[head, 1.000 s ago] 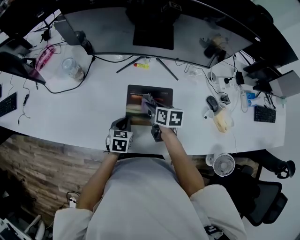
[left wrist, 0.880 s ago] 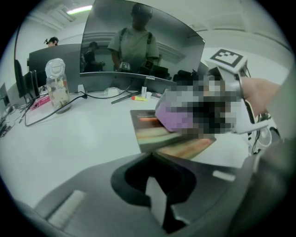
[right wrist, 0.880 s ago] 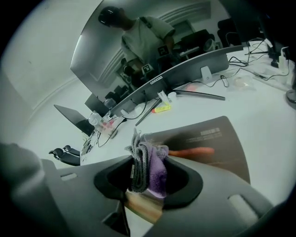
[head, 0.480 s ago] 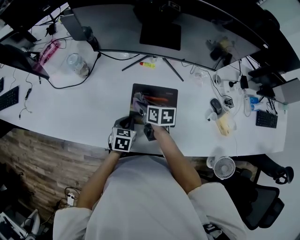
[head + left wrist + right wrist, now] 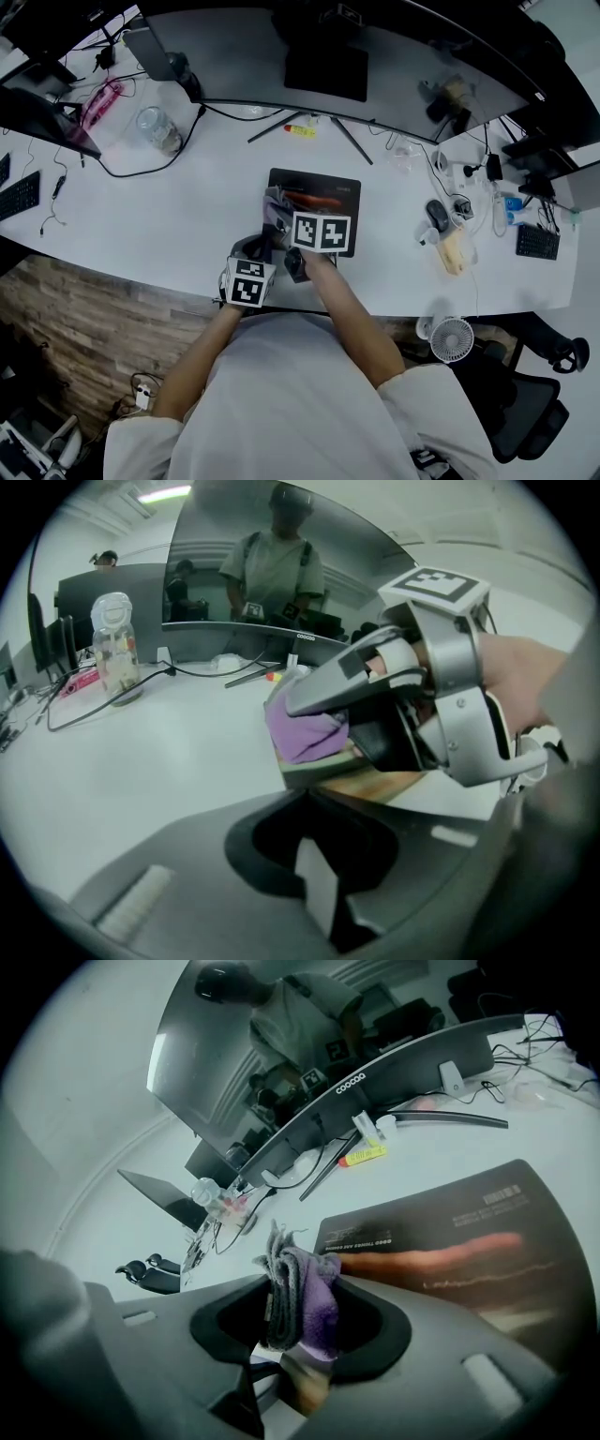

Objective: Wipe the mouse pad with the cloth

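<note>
1. The right gripper is gripping a bunched purple-and-grey cloth, its jaws standing narrow and pinching the fabric between them.
2. The cloth is sitting at the left edge of the dark mouse pad, which is lying flat on the white desk in front of a wide curved monitor.
3. The left gripper is hovering just beside the pad's near left corner, its jaws drawn together and holding nothing.
4. The two grippers are working side by side, the left one nearer the person.
5. A clear bottle is standing well apart at the far left, and a computer mouse is lying to the pad's right.
</note>
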Available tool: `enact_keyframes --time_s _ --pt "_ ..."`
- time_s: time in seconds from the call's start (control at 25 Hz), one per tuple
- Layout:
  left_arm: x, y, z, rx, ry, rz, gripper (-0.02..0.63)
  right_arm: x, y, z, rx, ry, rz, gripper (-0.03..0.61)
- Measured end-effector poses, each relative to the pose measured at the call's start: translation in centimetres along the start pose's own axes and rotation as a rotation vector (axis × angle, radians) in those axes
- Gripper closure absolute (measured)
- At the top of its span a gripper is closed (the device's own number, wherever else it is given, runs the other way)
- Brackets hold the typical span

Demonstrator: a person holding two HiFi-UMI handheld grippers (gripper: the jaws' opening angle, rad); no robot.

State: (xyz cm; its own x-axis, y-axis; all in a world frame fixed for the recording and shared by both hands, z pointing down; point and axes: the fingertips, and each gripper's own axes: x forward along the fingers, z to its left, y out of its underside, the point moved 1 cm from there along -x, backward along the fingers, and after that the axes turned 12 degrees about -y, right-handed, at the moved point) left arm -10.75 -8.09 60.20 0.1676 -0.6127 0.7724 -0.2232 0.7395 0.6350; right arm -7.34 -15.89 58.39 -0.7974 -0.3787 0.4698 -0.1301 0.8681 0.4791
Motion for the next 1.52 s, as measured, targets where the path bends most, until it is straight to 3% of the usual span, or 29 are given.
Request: enact_keyframes --time_s 1.52 --pt "0.0 0.1 -0.3 0.008 -0.019 -0.010 0.614 -4.5 0.4 -3.5 0.114 -0.010 -0.081 0.405"
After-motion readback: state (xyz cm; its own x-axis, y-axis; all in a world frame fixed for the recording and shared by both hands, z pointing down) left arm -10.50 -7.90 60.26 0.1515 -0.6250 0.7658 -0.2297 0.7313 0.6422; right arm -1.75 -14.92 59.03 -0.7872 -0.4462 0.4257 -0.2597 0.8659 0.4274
